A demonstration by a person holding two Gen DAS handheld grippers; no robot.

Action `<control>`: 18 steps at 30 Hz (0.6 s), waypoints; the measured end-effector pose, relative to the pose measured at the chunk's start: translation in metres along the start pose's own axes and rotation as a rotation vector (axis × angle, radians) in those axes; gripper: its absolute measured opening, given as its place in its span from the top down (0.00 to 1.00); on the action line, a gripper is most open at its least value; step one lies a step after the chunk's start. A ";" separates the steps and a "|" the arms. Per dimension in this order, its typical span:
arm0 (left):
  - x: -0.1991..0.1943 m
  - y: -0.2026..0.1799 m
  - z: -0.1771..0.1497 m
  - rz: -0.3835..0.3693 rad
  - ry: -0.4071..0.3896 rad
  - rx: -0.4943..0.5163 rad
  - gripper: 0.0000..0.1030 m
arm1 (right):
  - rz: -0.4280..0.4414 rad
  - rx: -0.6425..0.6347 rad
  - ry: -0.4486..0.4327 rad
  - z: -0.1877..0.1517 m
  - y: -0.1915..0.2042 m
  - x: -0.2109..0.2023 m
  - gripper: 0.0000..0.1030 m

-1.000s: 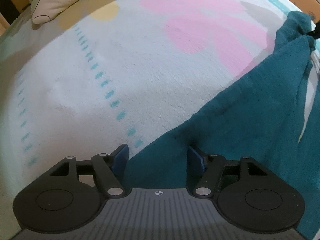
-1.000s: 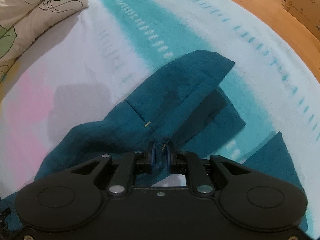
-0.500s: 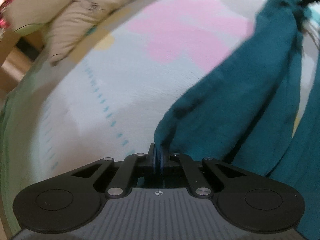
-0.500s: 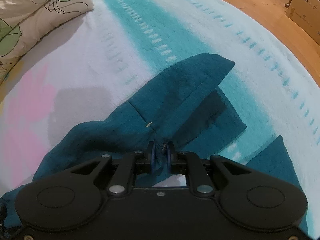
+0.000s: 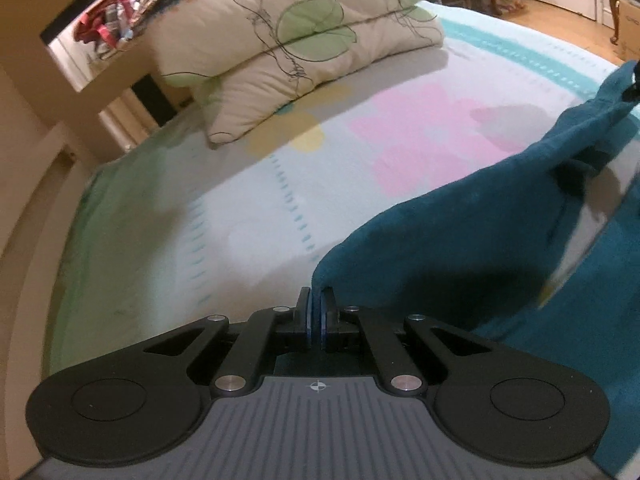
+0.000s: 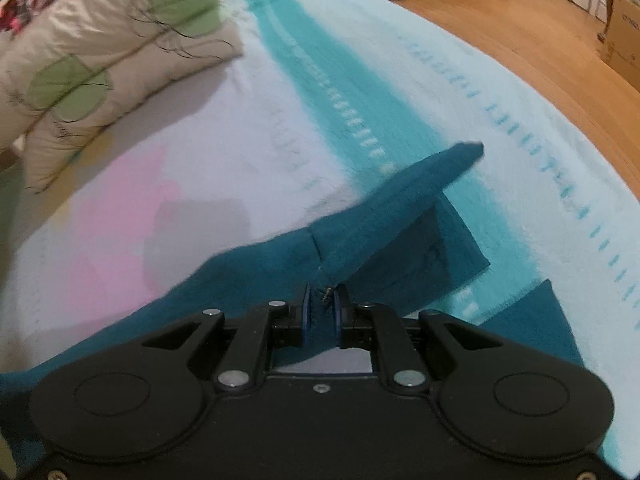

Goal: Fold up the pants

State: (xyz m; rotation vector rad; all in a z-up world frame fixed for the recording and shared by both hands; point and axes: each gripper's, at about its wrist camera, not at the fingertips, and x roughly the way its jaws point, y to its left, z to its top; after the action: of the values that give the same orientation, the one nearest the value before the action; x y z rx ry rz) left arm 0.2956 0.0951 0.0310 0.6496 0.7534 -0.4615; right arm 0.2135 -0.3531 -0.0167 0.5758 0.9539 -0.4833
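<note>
The teal pants (image 5: 472, 240) hang stretched between my two grippers above the bed. My left gripper (image 5: 317, 305) is shut on one edge of the pants, lifted off the blanket. The fabric runs up to the far right, where it is bunched. In the right wrist view my right gripper (image 6: 322, 300) is shut on a seam of the pants (image 6: 384, 216). A pant leg end sticks out forward and other parts lie on the blanket below.
The bed has a pastel blanket (image 5: 248, 208) with pink, yellow and teal patches. A leaf-print pillow (image 5: 296, 36) lies at the head, also in the right wrist view (image 6: 92, 60). Wood floor (image 6: 520, 28) and a cardboard box (image 6: 624, 40) lie beyond the bed's far side.
My left gripper closed on the pants edge and lifted it off the blanket. My right gripper stayed shut and rose too, pulling the fabric taut; the pant leg end lifted.
</note>
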 end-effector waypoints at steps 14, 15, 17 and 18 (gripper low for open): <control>-0.073 -0.068 -0.071 0.120 0.102 -0.128 0.96 | 0.089 0.019 -0.018 -0.098 -0.050 -0.084 0.83; -0.072 -0.072 -0.074 0.125 0.111 -0.127 0.96 | 0.075 0.043 0.005 -0.106 -0.058 -0.083 0.83; -0.061 -0.080 -0.077 0.131 0.143 -0.143 0.96 | 0.062 0.072 0.035 -0.119 -0.069 -0.079 0.83; -0.057 -0.082 -0.079 0.122 0.159 -0.150 0.96 | 0.047 0.069 0.045 -0.126 -0.072 -0.075 0.83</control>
State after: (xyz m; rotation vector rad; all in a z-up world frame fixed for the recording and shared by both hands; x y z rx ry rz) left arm 0.1718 0.0994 -0.0007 0.5928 0.8844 -0.2407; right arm 0.0552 -0.3157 -0.0260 0.6724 0.9675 -0.4638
